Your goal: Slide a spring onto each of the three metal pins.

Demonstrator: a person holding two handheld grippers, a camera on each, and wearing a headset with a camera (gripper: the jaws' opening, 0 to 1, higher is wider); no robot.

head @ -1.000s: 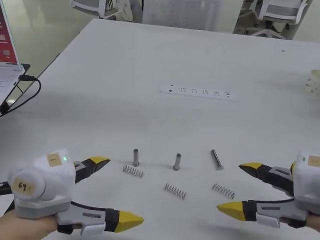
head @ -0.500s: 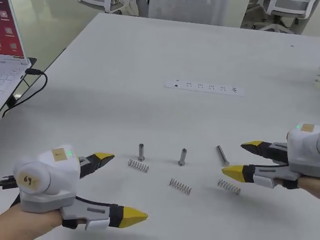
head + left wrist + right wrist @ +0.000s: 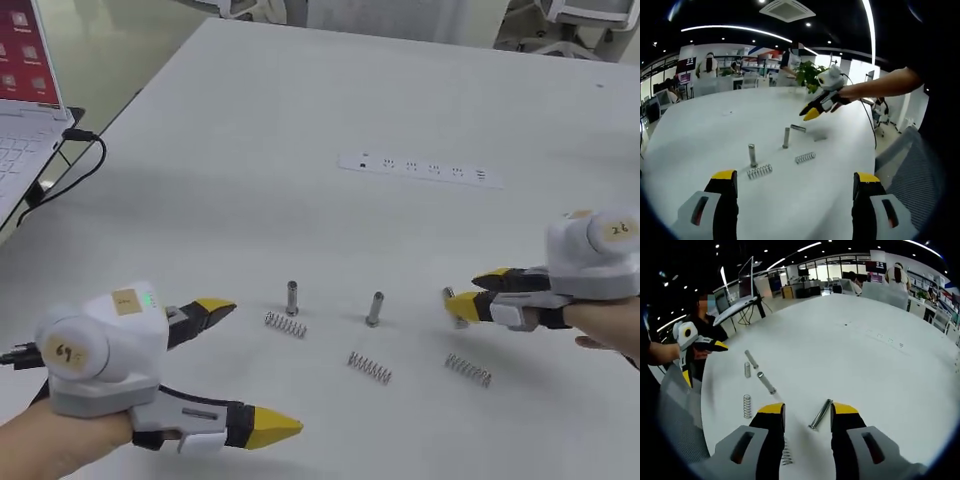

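My right gripper (image 3: 472, 291), jaws set narrowly apart, straddles the lying pin (image 3: 820, 413), which rests on the table (image 3: 300, 150) between its tips; I cannot tell whether they touch it. One spring (image 3: 468, 370) lies just beside this gripper. My left gripper (image 3: 257, 367) is wide open and empty; ahead of its tips stand the near upright pin (image 3: 292, 297) and far upright pin (image 3: 375, 308).

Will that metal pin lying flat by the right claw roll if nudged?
Probably: the pin is a smooth round rod lying on its side on the table, so a sideways nudge may roll it. Its wider head would likely swing it round. It looks stiff.
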